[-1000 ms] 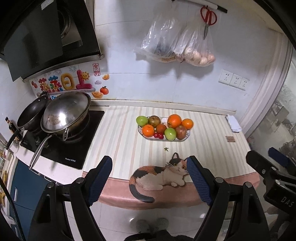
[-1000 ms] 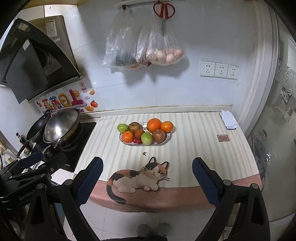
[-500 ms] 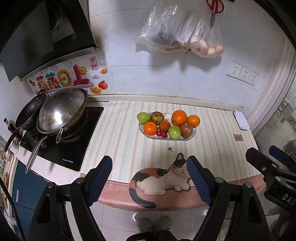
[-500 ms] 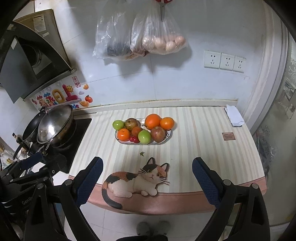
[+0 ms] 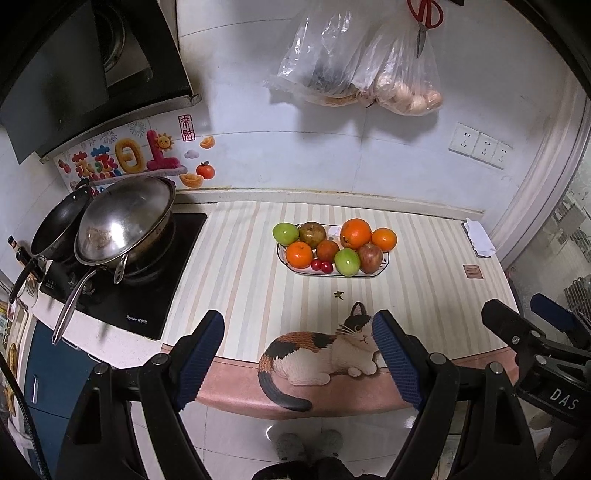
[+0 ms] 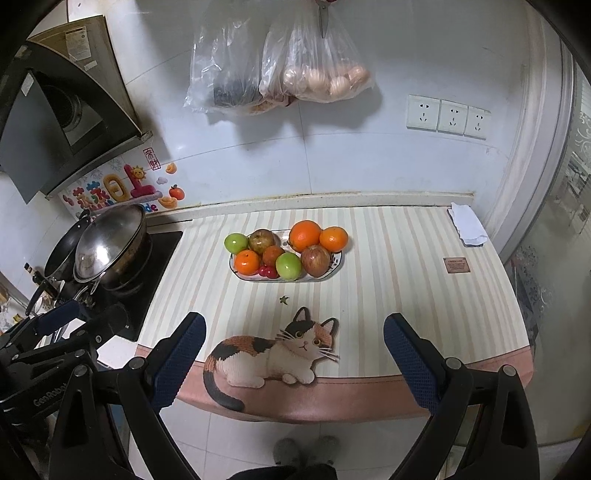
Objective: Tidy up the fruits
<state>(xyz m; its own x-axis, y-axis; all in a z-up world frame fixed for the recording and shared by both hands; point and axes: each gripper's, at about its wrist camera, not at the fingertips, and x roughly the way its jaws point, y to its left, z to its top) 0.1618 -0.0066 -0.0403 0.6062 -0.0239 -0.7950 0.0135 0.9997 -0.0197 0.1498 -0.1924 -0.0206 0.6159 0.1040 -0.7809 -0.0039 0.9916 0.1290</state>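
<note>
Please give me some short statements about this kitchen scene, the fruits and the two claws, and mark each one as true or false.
1. All the fruits lie together on the plate. True.
2. The left claw is shut on a green apple. False: it is open and holds nothing, and both green apples lie on the plate.
3. Two small red cherries lie at the plate's near edge. True.
4. The right claw is open, short of the counter's front edge. True.
5. The red scissors lie on the counter beside the plate. False: they hang on the wall above the plastic bags.
</note>
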